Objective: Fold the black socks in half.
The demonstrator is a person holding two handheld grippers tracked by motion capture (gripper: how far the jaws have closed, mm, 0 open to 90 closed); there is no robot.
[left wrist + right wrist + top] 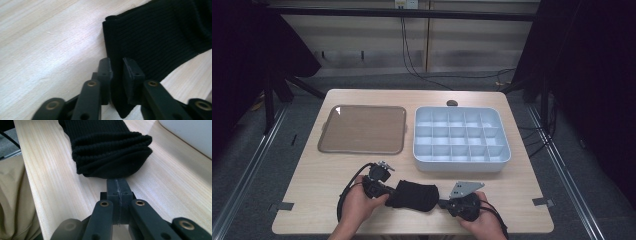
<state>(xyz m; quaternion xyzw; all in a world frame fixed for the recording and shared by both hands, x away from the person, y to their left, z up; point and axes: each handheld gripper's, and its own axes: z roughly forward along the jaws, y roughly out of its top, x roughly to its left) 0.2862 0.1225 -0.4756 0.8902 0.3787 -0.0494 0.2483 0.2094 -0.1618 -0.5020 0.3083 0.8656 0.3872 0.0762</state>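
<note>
A black ribbed sock [414,196], folded thick, lies on the wooden table near its front edge. My left gripper [392,197] comes in from the sock's left. In the left gripper view the two jaws [117,68] stand close together with the sock's edge [155,37] pinched between the pads. My right gripper [441,203] points at the sock's right end. In the right gripper view its jaws [117,187] are pressed flat together, with the tips just at the sock's rounded folded end [110,150]. Whether any fabric is caught there I cannot tell.
A brown tray [362,129] lies at the back left. A pale blue box [462,167] with several compartments stands at the back right, close behind the right gripper; its wall [190,135] is in the right gripper view. A small dark disc [452,103] sits at the far edge.
</note>
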